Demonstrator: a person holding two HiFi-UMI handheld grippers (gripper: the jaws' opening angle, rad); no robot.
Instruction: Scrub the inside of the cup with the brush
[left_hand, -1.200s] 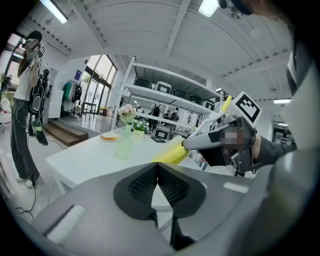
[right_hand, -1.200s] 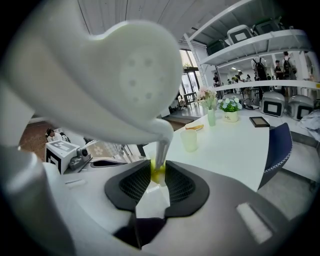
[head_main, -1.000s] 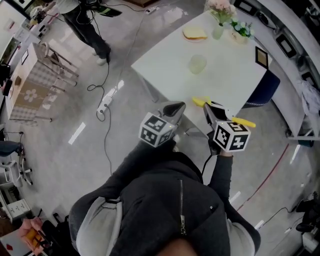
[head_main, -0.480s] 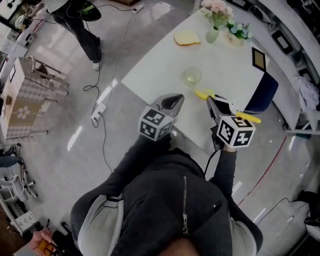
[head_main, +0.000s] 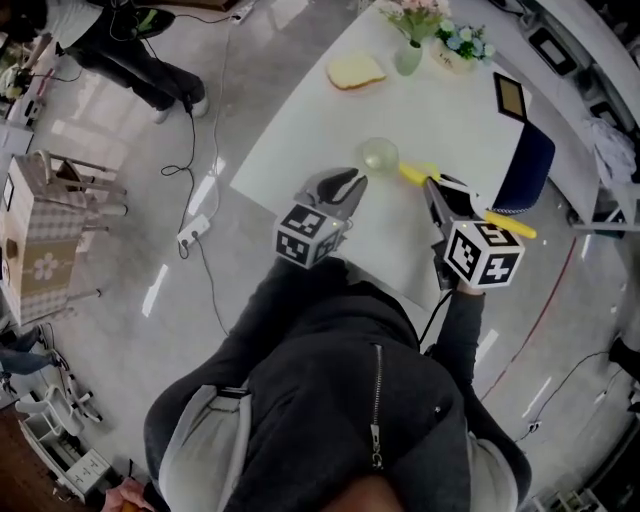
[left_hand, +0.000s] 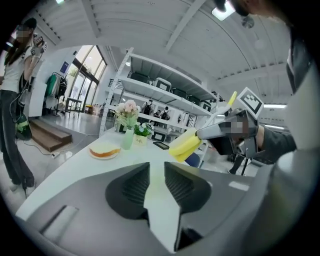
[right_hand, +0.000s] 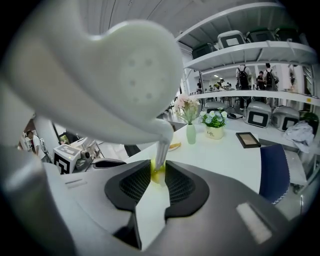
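Left gripper (head_main: 347, 184): jaws have just been opening and now stand slightly apart, with nothing pinched. The cup (head_main: 380, 155), translucent and faint, stands just beyond the tips, near the table's (head_main: 470, 120) near edge. Right gripper (right_hand: 158, 170): clamped on the brush (head_main: 414, 173). The brush's near part, pale and blurred, covers the upper left of the right gripper view.

Glossy grey floor (head_main: 120, 330), white table (head_main: 450, 120), blue chair (head_main: 525, 170), shelving (left_hand: 165, 95) behind
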